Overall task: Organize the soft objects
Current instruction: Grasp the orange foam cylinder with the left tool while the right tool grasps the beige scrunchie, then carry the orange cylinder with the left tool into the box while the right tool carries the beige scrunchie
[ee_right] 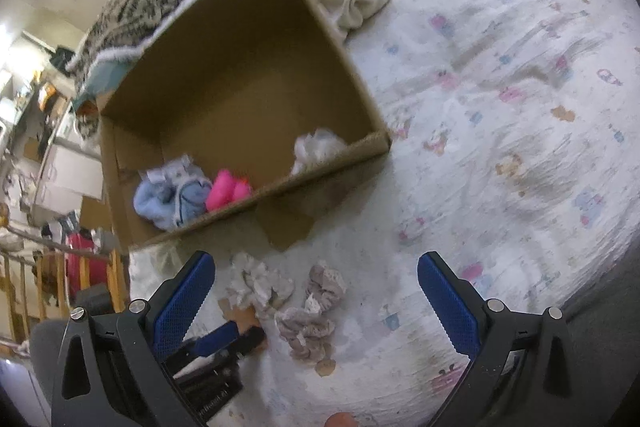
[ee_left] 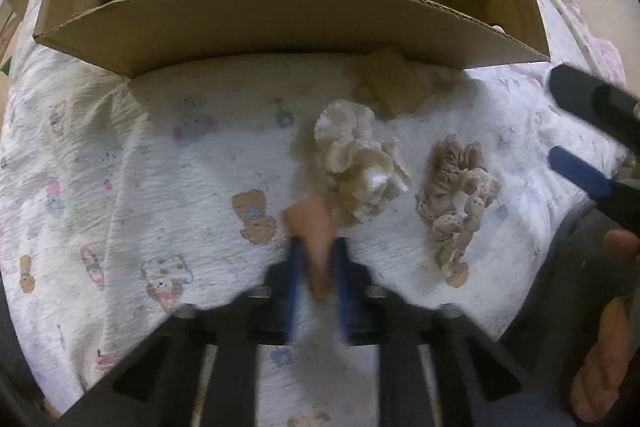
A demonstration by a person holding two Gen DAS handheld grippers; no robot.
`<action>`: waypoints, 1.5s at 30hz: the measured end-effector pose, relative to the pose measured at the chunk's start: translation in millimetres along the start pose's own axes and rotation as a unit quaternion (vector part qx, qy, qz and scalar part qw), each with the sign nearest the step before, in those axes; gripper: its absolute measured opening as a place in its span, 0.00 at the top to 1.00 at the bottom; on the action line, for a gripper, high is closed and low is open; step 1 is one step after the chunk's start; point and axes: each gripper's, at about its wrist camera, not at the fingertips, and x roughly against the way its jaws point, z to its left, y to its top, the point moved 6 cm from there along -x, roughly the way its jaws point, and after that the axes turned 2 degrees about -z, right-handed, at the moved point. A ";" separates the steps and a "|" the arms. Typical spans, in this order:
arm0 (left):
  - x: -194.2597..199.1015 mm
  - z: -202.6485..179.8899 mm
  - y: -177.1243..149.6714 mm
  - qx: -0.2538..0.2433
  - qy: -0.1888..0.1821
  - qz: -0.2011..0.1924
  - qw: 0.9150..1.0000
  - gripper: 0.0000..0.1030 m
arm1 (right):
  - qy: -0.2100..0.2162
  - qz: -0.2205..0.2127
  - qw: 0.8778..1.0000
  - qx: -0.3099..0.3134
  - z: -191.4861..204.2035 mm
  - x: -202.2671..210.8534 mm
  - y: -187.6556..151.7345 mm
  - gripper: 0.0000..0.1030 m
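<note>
Right wrist view: cardboard box (ee_right: 240, 83) on the printed bedsheet (ee_right: 500, 107), holding blue plush (ee_right: 172, 197), pink toy (ee_right: 228, 189), white fluff (ee_right: 318, 147).
Right gripper (ee_right: 316, 303) spread wide, empty, above cream scrunchie (ee_right: 260, 285) and grey scrunchie (ee_right: 316, 307); left gripper (ee_left: 316, 267) pinching an orange piece (ee_left: 314, 231), blurred.

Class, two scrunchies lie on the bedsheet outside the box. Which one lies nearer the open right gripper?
The taupe spotted scrunchie, lying right of the cream scrunchie, on the right gripper's side.
</note>
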 end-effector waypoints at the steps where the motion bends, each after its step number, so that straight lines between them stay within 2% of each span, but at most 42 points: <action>1: 0.0 0.3 0.2 0.002 -0.001 -0.002 1.000 0.93 | 0.003 0.011 1.000 0.003 1.8 -4.1 -2.7 0.00; 7: 8.5 8.6 -0.3 0.016 -0.001 -0.013 1.000 0.95 | 0.008 0.056 0.998 0.000 3.6 -21.6 -14.2 0.01; 9: 13.4 13.9 0.5 0.023 0.007 -0.020 1.000 0.95 | 0.008 0.071 0.997 -0.002 2.6 -28.7 -17.7 0.10; 13: 22.4 30.9 1.4 0.045 0.025 -0.033 0.998 0.95 | 0.007 0.103 0.995 -0.006 2.5 -41.4 -26.1 0.19; 14: 25.4 35.5 2.8 0.050 0.029 -0.036 0.998 0.96 | 0.002 0.109 0.994 -0.003 2.6 -44.4 -27.5 0.24; 16: 31.2 43.9 5.5 0.060 0.035 -0.044 0.997 0.96 | -0.003 0.118 0.993 0.002 2.8 -48.7 -30.4 0.45; 18: 37.0 51.0 7.5 0.068 0.038 -0.052 0.996 0.96 | -0.010 0.123 0.992 0.002 1.7 -50.7 -32.3 0.71; 21: 43.7 58.3 10.2 0.074 0.043 -0.063 0.994 0.96 | -0.008 0.113 0.994 0.006 2.9 -46.5 -29.9 0.86; 36: 66.1 79.7 12.6 0.077 0.072 -0.088 0.990 0.96 | 0.004 0.033 0.999 0.020 4.4 -12.4 -11.0 0.88; 45: 84.3 88.1 13.7 0.077 0.095 -0.119 0.985 0.96 | 0.010 -0.028 0.999 0.023 7.6 11.5 0.3 0.88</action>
